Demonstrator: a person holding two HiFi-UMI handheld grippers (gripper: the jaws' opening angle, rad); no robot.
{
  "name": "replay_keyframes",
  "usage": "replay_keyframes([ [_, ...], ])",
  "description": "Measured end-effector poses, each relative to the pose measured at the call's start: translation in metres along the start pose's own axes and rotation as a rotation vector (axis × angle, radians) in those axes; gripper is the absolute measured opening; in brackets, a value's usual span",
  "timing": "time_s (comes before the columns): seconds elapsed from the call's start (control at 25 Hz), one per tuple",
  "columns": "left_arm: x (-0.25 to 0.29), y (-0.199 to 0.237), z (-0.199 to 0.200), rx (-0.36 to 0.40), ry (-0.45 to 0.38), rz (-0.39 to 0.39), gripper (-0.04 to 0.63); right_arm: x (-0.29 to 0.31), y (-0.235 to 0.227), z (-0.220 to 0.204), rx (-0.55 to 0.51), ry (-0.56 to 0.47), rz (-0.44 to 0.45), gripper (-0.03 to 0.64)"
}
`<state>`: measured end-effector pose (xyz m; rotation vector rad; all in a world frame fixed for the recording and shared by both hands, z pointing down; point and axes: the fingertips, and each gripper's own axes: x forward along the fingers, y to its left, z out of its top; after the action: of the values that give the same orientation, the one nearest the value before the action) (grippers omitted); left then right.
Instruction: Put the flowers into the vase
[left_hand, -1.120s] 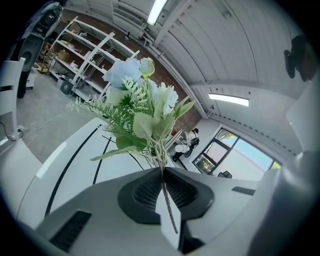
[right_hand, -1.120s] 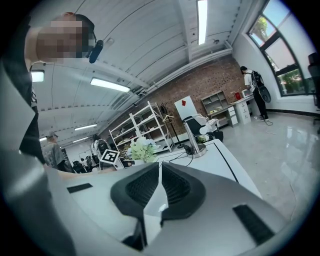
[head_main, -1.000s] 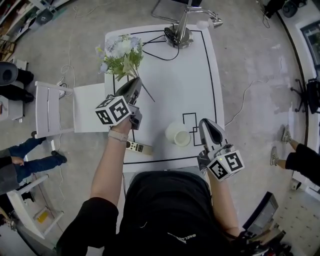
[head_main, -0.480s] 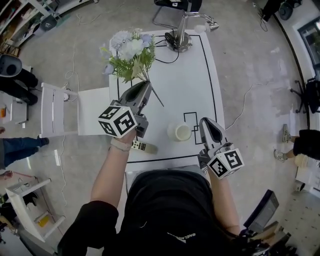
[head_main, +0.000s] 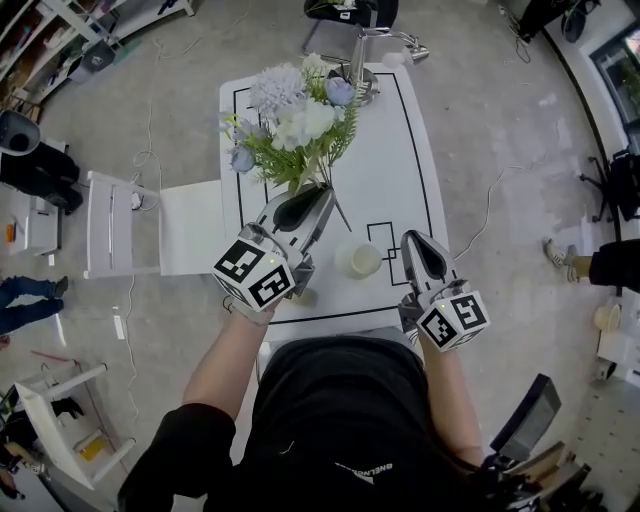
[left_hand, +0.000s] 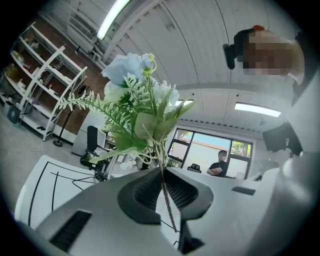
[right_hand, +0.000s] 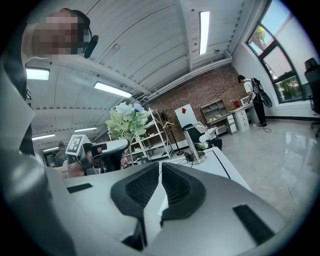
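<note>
The left gripper (head_main: 321, 193) is clamped narrowly on the stems of the flowers (head_main: 295, 125). Only the left gripper view shows the grip itself: 2 ribbed pads (left_hand: 149, 189) press on the thin stems and 1 stem end hangs below them. The right gripper (head_main: 416, 241) has its jaws drawn to a thin slit; the right gripper view shows nothing between them. Only the head view shows the vase (head_main: 361, 261): it stands upright on the white table (head_main: 395, 165), between the 2 grippers, with the bouquet held above the table and apart from it. Black outlines mark the table top. A white chair (head_main: 113, 224) stands at the table's left. Beyond, the right gripper view shows a brick wall (right_hand: 200, 92) and shelving (right_hand: 150, 132).
</note>
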<state>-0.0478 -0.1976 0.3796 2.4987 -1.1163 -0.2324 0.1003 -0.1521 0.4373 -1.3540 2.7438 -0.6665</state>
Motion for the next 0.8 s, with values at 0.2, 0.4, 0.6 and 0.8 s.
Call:
replay_keyframes([
  [0.2, -0.002, -0.041, -0.002, 0.083, 0.019, -0.089, 0.031, -0.005, 0.005, 0.002, -0.004, -0.009, 0.0, 0.011],
  [0.4, -0.006, -0.065, -0.014, 0.127, 0.036, -0.147, 0.031, -0.01, 0.008, 0.003, -0.005, -0.017, -0.009, 0.011],
  [0.6, -0.009, -0.078, -0.039, 0.177, 0.056, -0.168, 0.031, -0.023, 0.006, -0.002, -0.003, -0.021, -0.023, 0.011],
  [0.8, -0.01, -0.082, -0.059, 0.232, 0.086, -0.17, 0.031, -0.036, 0.004, -0.005, -0.001, -0.022, -0.042, 0.011],
])
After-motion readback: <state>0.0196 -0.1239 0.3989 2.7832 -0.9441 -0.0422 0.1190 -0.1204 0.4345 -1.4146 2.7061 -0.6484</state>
